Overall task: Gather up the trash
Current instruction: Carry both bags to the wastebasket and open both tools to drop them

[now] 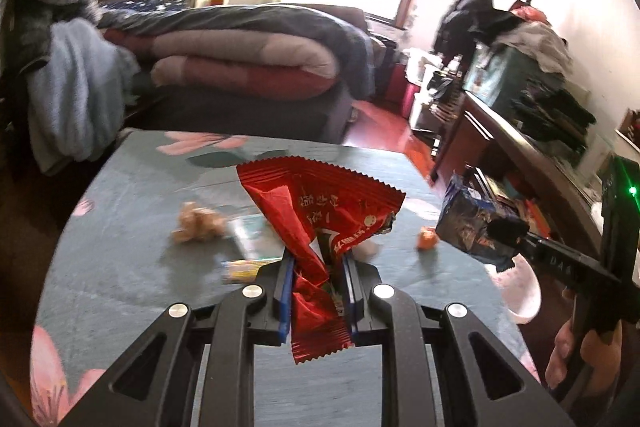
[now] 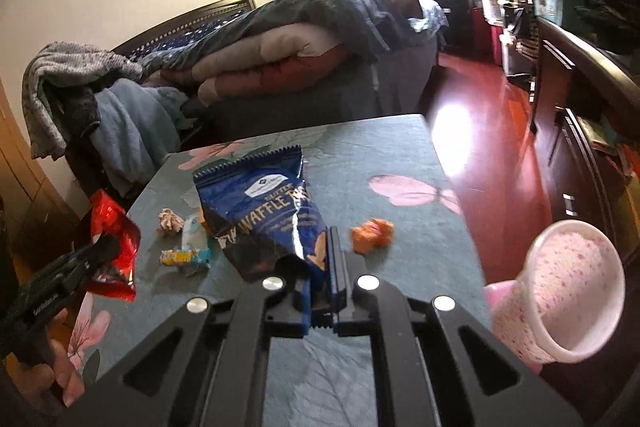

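Nearest the left wrist camera, the left hand-held gripper (image 1: 316, 267) is pinching a crumpled red foil snack wrapper (image 1: 320, 211) and holding it above the floral teal desk (image 1: 120, 227). Nearest the right wrist camera, the right hand-held gripper (image 2: 322, 267) is pinching a dark blue waffle-snack bag (image 2: 260, 211) by its lower corner, also clear of the desk. At the near right, a pink speckled bin (image 2: 560, 291) is gaping beside the desk edge. Farther across the desk, an orange crumpled scrap (image 2: 372, 233), a beige paper wad (image 2: 170, 221) and a small blue-and-yellow candy wrapper (image 2: 184, 257) are lying uncollected. Both pickups look done; the next move is probably carrying both wrappers over the bin's mouth before the grips are loosened.
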Motion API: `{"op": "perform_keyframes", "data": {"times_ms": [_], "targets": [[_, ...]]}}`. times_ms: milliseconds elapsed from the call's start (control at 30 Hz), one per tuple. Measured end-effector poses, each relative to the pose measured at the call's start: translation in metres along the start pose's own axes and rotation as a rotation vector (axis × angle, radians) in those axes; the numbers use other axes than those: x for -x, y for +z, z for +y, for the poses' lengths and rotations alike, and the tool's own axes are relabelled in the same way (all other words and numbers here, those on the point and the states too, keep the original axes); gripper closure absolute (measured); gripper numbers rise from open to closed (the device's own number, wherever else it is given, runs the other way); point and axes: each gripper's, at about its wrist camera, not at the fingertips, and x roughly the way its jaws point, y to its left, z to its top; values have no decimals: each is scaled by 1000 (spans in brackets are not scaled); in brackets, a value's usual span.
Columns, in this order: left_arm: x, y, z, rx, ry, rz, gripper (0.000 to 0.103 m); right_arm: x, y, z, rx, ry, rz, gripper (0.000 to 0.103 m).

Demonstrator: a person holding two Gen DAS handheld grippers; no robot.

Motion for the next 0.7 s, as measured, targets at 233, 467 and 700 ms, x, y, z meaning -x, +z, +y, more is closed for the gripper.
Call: {"op": "perform_keyframes", "data": {"times_ms": [233,467,700], "targets": [[-17,6,-70,-95,-117,15,82,43,-19,-57,-67,-113,-35,92],[-44,7,-148,-200,-233,45,82,75,-40,-125,-164,-212,-55,91],[-76,9,-221,-280,-351,88,82,97,-52,-184,-239,-318,-85,91]]}}
